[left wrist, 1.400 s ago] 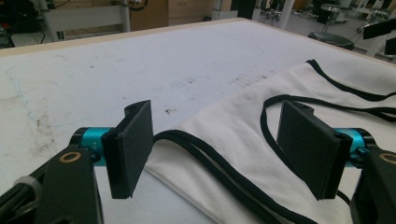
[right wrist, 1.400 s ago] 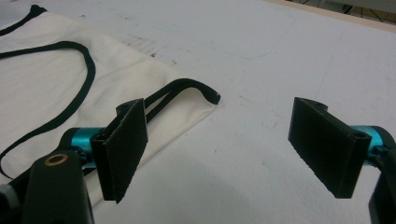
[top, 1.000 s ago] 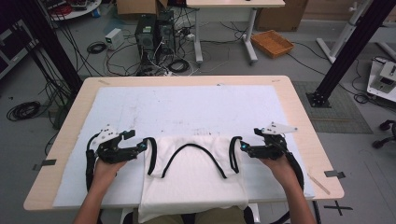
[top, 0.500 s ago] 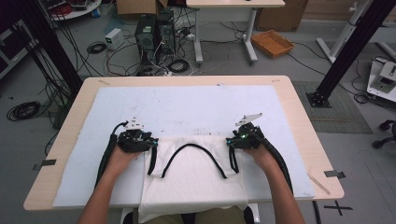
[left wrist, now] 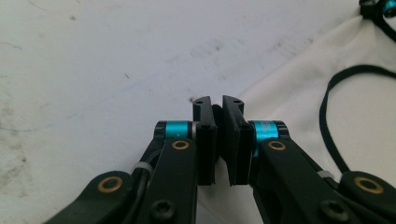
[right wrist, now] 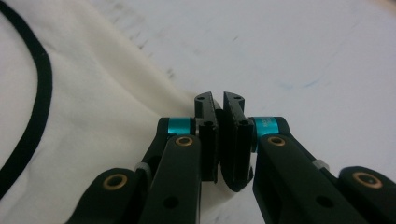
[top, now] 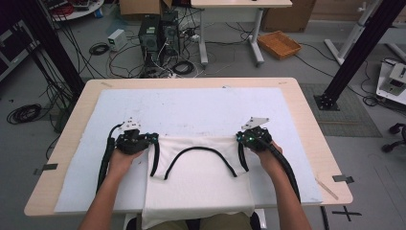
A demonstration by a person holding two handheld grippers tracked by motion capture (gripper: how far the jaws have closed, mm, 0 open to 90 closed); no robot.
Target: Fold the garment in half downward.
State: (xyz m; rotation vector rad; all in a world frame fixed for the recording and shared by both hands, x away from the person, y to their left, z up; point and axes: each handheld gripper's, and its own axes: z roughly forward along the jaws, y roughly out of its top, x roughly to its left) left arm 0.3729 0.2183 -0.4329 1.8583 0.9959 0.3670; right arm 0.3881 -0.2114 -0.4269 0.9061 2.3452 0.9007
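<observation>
A white sleeveless top with black trim lies flat on the white mat, its hem hanging over the near table edge. My left gripper is shut on the top's left shoulder corner, and my right gripper is shut on the right shoulder corner. In the left gripper view the jaws stand pressed together at the cloth's edge, with the top spreading to the right. In the right gripper view the gripper is likewise shut, the top spreading to the left.
The white mat covers most of the wooden table. Bare mat stretches beyond the grippers toward the far edge. Computer towers, cables and a basket sit on the floor behind the table.
Both grippers moved inward and slightly away from the person, onto the top's shoulder corners. The top's upper edge now lies stretched straight between them.
</observation>
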